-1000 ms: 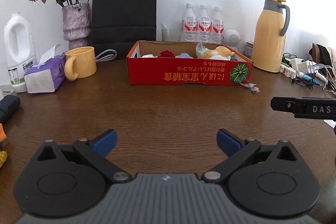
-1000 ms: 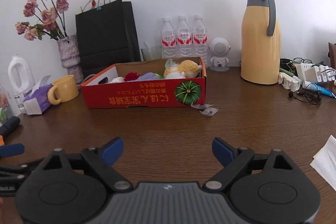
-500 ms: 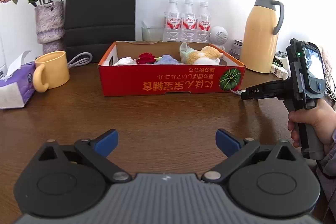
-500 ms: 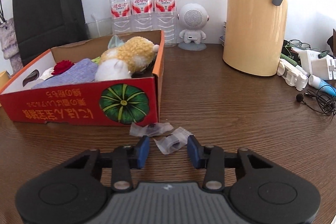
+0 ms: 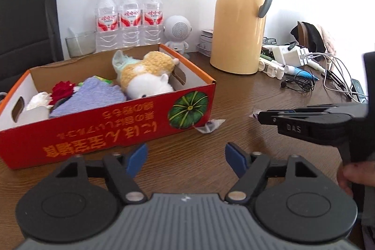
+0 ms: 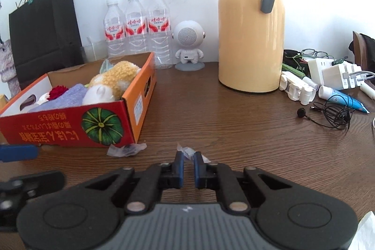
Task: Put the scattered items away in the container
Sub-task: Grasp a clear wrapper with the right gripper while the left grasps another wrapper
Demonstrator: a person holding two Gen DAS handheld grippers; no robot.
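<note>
A red cardboard box (image 5: pixel 98 130) (image 6: pixel 58 130) holds a plush toy (image 5: pixel 145 76), a purple cloth and a red flower. Two clear crumpled wrappers lie on the table by its right corner. My right gripper (image 6: pixel 188 162) is shut on one wrapper (image 6: pixel 187 152), which pokes out between the blue pads; it also shows in the left wrist view (image 5: pixel 260 116). The other wrapper (image 6: pixel 126 149) (image 5: pixel 209 126) lies loose beside the box. My left gripper (image 5: pixel 186 159) is open and empty, just in front of the box.
A yellow thermos jug (image 6: pixel 250 39), three water bottles (image 6: pixel 138 27) and a small white speaker (image 6: pixel 189 43) stand behind. Chargers, cables and earphones (image 6: pixel 332 114) clutter the right. A black bag (image 6: pixel 44 32) stands at back left.
My right gripper moved forward and closed on the nearer wrapper. My left gripper moved right and closer to the box, with its jaws narrowed but still open.
</note>
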